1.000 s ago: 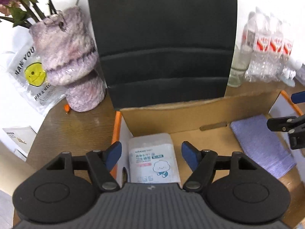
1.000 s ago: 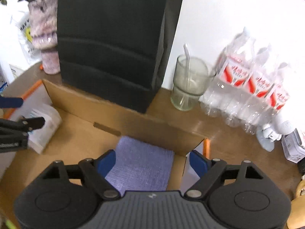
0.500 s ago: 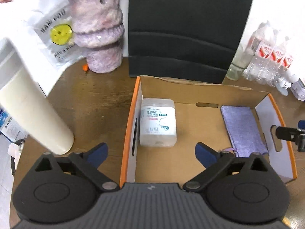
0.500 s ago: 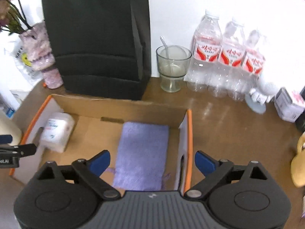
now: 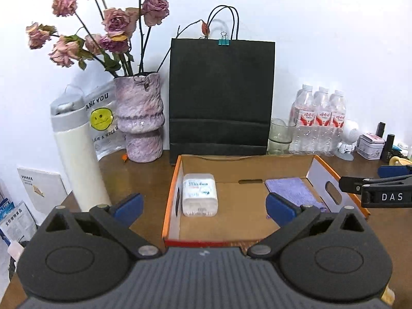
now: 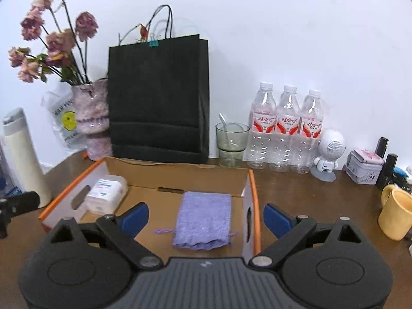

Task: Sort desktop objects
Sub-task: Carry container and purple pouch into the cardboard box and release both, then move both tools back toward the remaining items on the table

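Note:
An open cardboard box (image 5: 171, 198) with orange edges stands on the brown desk. A white pack of cotton swabs (image 5: 199, 194) lies at its left end and a folded purple cloth (image 5: 293, 190) at its right. My left gripper (image 5: 203, 206) hovers before the box's near wall, open and empty. In the right wrist view the same box (image 6: 253, 193) holds the pack (image 6: 106, 194) and the cloth (image 6: 203, 219). My right gripper (image 6: 206, 216) stands open over the box's near right end, holding nothing. One of its fingers (image 5: 360, 184) shows at the right of the left wrist view.
Behind the box stand a black paper bag (image 5: 221, 97), a purple vase of dried roses (image 5: 140, 118), a glass with a spoon (image 6: 231, 141) and three water bottles (image 6: 285, 128). A cream flask (image 5: 77, 159) is at left. A tin (image 6: 364, 166) and yellow mug (image 6: 395, 213) are at right.
Both grippers have drawn back from inside the box and their jaws have spread wider. The pack and the cloth stay lying in the box.

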